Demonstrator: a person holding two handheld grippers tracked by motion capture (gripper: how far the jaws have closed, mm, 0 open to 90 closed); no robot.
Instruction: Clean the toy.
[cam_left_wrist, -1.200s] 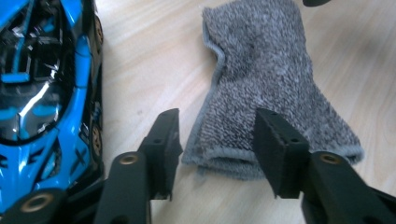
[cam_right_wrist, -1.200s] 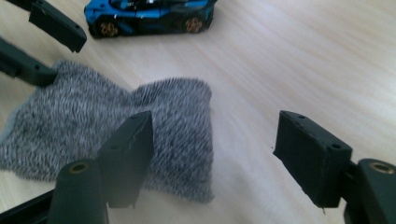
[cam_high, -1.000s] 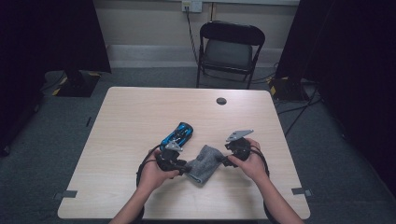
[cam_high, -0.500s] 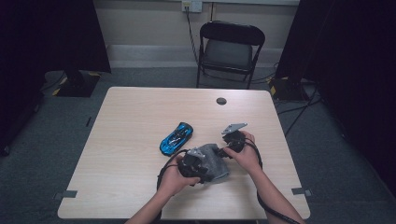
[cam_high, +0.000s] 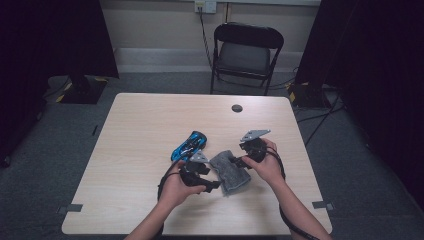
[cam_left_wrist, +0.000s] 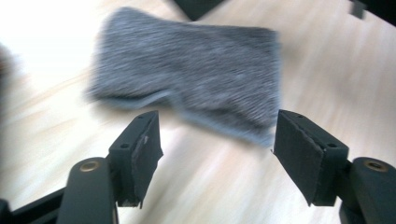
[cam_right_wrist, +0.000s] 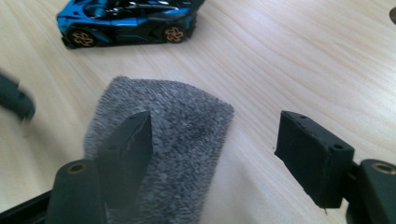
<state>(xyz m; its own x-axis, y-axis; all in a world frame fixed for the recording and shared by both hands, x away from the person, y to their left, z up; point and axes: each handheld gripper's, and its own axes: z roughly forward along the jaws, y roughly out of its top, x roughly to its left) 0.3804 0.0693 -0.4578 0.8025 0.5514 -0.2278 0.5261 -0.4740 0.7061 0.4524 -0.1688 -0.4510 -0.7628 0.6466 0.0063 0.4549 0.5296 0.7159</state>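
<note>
- High view: a folded grey cloth (cam_high: 229, 171) lies flat on the table (cam_high: 135, 130), towards the person's side, with a blue toy car (cam_high: 188, 145) just beside its far left corner. The left gripper (cam_high: 212, 184) sits at the cloth's near left edge and the right gripper (cam_high: 234, 161) at its far right edge. A small dark disc (cam_high: 237, 108) lies well apart near the far edge, and a folding chair (cam_high: 246, 52) stands behind the table
- Left gripper view: the jaws have just been opening and now stand spread with nothing between them; the cloth (cam_left_wrist: 196, 77) lies just beyond the pads, doubled over with its edges roughly matched
- Right gripper view: the jaws are spread too; one pad hangs over the cloth (cam_right_wrist: 163, 149) and the other over bare wood, pinching nothing. The car (cam_right_wrist: 128, 18) stands farther off
- Judging by this, the fold looks done and the cloth released; what is left is perhaps another fold, or wiping the car
</note>
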